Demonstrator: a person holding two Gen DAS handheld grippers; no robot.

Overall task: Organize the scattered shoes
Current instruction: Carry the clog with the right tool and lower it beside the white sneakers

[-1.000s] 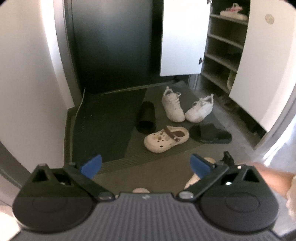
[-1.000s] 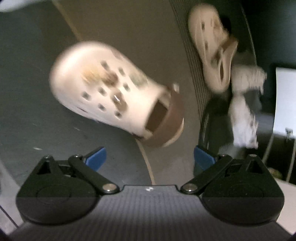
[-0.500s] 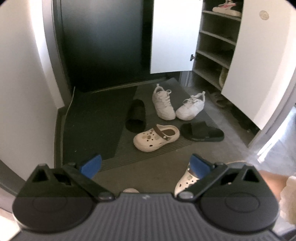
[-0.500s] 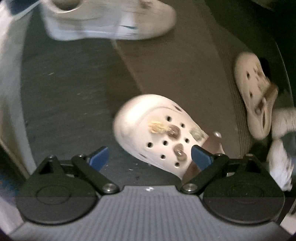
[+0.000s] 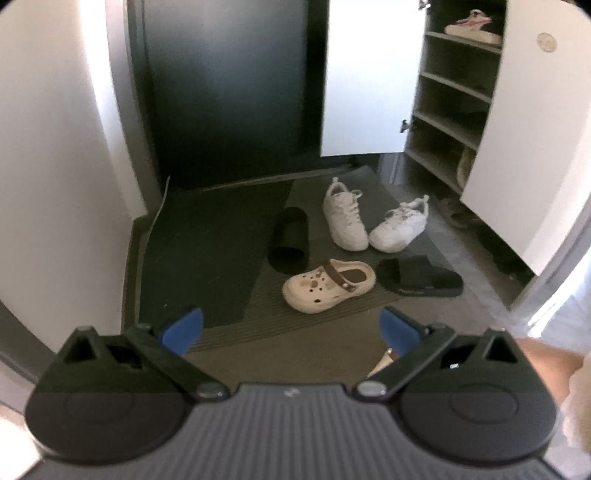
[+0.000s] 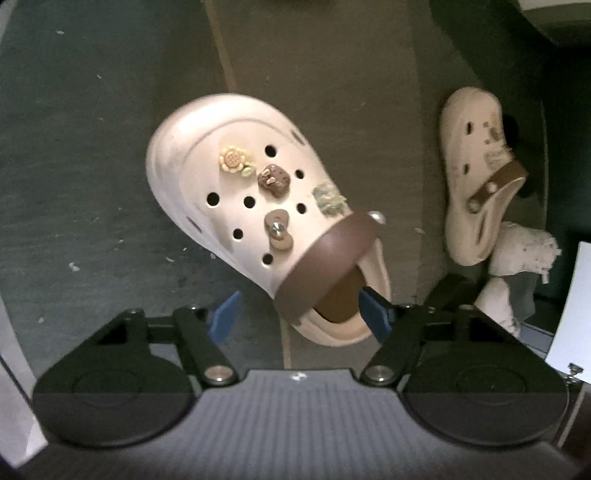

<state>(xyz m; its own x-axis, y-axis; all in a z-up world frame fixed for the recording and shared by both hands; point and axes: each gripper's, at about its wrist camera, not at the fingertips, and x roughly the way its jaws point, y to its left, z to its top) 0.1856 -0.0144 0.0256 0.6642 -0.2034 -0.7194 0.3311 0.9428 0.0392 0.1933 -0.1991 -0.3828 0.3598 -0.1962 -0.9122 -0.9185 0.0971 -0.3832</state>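
A cream foam clog (image 6: pixel 255 206) lies on the floor just ahead of the right gripper (image 6: pixel 299 317), long axis diagonal, rounded toe pointing away and to the left, heel nearest the spread jaws. Its smooth upper is punched with round holes and studded with small charms; a brown strap (image 6: pixel 325 262) arches over the opening. The left gripper (image 5: pixel 291 328), jaws apart and empty, faces its mate (image 5: pixel 327 284) on a ribbed mat (image 5: pixel 236 325).

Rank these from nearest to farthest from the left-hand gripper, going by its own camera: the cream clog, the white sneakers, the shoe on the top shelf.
1. Cream clog, just ahead on the mat.
2. White sneakers, farther back.
3. Top-shelf shoe, upper right, in the cabinet.
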